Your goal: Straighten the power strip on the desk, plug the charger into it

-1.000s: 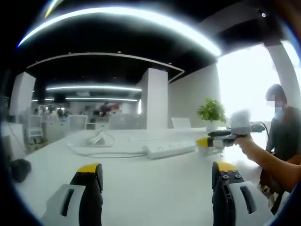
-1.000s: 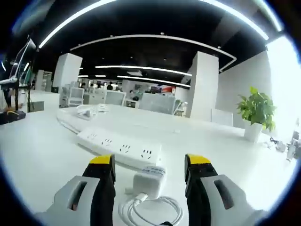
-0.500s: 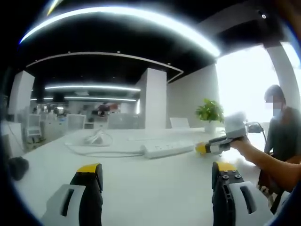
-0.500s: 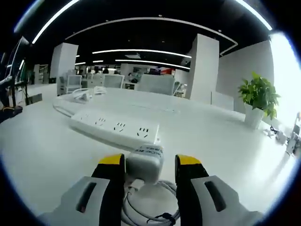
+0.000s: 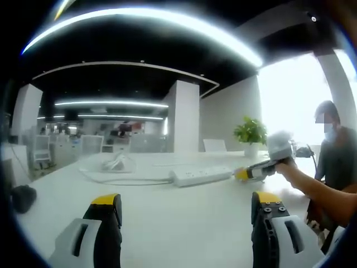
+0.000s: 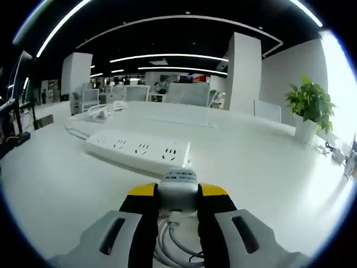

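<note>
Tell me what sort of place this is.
Probably an open-plan office: rows of desks and chairs in the background, long ceiling light strips, and a wide white desk carrying a white power strip and a potted green plant.

Your white charger [image 6: 178,187] and power strip [image 6: 140,154] look like smooth glossy plastic; the table [image 6: 268,167] is smooth, slightly shiny white.

open office: white pillar [image 5: 187,114], potted plant [image 6: 310,106], curved ceiling light strips [image 6: 167,56].

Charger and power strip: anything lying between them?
Nothing. In the right gripper view only a short strip of bare desk separates the charger, clamped in the right tongs, from the power strip.
</note>
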